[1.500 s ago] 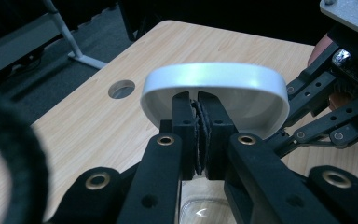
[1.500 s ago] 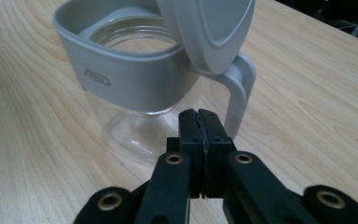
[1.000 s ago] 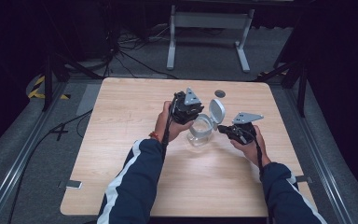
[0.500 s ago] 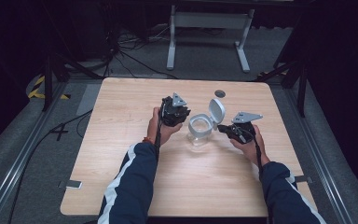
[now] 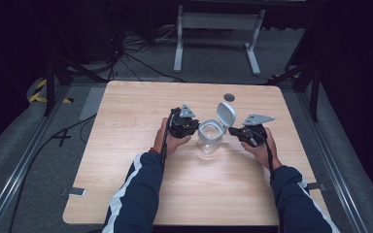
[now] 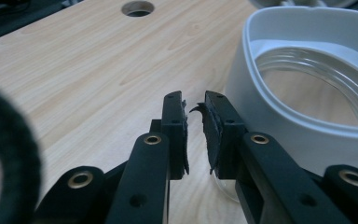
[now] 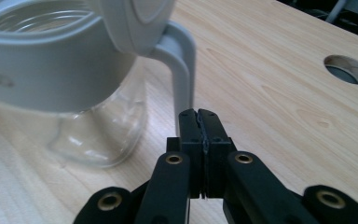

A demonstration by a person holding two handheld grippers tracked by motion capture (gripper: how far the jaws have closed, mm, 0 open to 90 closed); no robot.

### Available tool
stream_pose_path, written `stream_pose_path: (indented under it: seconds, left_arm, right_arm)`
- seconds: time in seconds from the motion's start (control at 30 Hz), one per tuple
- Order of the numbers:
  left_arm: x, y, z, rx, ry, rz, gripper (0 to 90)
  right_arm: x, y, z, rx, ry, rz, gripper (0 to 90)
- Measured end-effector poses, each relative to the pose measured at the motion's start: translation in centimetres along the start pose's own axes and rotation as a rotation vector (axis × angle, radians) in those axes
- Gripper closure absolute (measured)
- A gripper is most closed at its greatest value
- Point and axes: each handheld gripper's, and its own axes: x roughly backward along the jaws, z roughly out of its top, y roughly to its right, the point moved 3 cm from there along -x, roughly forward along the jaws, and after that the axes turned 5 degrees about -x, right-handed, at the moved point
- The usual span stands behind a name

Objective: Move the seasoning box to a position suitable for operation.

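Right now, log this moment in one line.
jug: lid up | left gripper: jaws slightly apart, empty, beside jug | right gripper: shut at handle

The high view looks forward and down on the whole worktop from above the person's side, while each claw view sits low and very near the glass jar, facing it from opposite sides.

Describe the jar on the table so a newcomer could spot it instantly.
On the light wooden table, look near the middle, between the person's two black grippers. There stands the clear glass jar with a pale grey collar and its hinged lid flipped up, the one see-through thing there.
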Motion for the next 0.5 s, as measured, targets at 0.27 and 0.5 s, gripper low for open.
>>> stream_pose_path:
  seconds: [0.27, 0.5]
  left_arm:
    - [0.7, 2.2, -0.1, -0.044, 0.032, -0.047, 78.3]
    - [1.1, 4.7, 0.4, -0.111, 0.032, -0.088, 79.3]
  right_arm:
    - [-0.1, -0.1, 0.0, -0.001, 0.010, 0.028, 89.9]
    - [0.0, -0.3, 0.2, 0.010, 0.007, 0.024, 89.9]
